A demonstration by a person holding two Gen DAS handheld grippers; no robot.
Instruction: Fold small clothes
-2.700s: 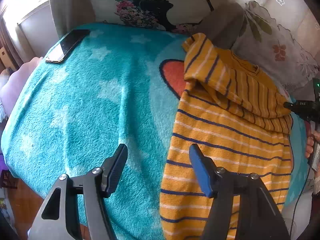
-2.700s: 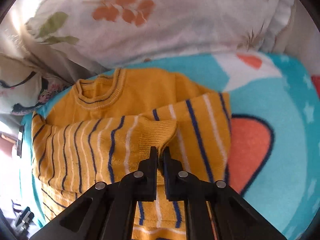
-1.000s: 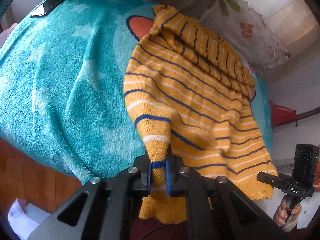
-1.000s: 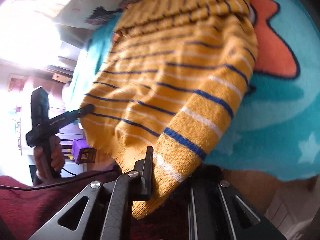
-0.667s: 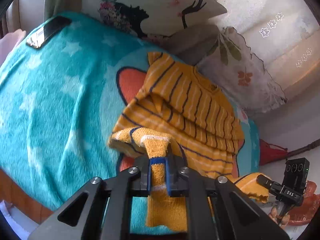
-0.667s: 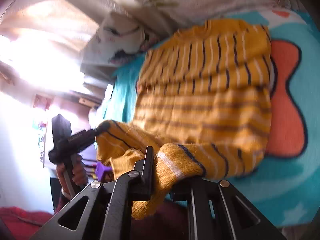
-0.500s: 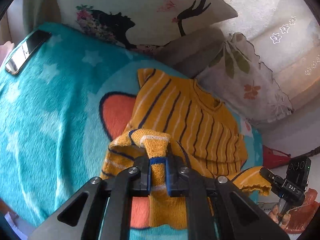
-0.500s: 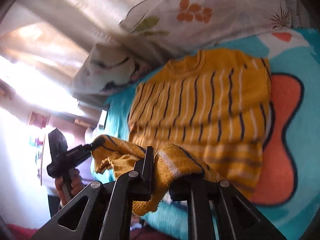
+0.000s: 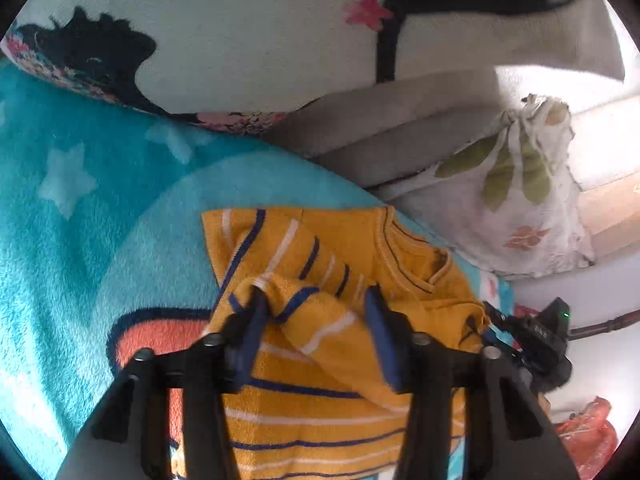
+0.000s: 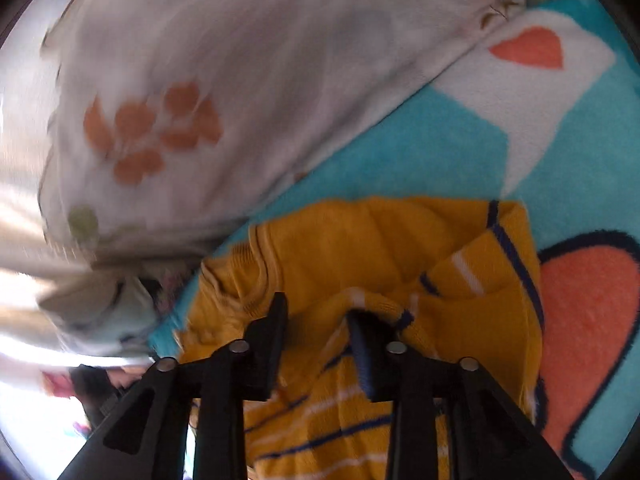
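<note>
The sweater [image 9: 384, 252] lies doubled on the blanket [image 9: 80, 216], just below the pillows [image 9: 260, 36]. Left gripper [image 9: 316, 316] is spread, hem bunched between its fingers. Right gripper [image 10: 320, 320] is spread too (blurred view); its arms hide the sweater's lower part.

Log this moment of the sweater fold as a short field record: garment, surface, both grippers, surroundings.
garment: yellow striped sweater, bottom hem brought up over the chest, near the collar
surface: teal star blanket with an orange shape
left hand-held gripper: open, hem fabric lying loose between its fingers
right hand-held gripper: open, hem draped on one finger
surroundings: floral pillow and silhouette-print pillow behind the sweater
fold state: hem laid over, not yet smoothed
</note>
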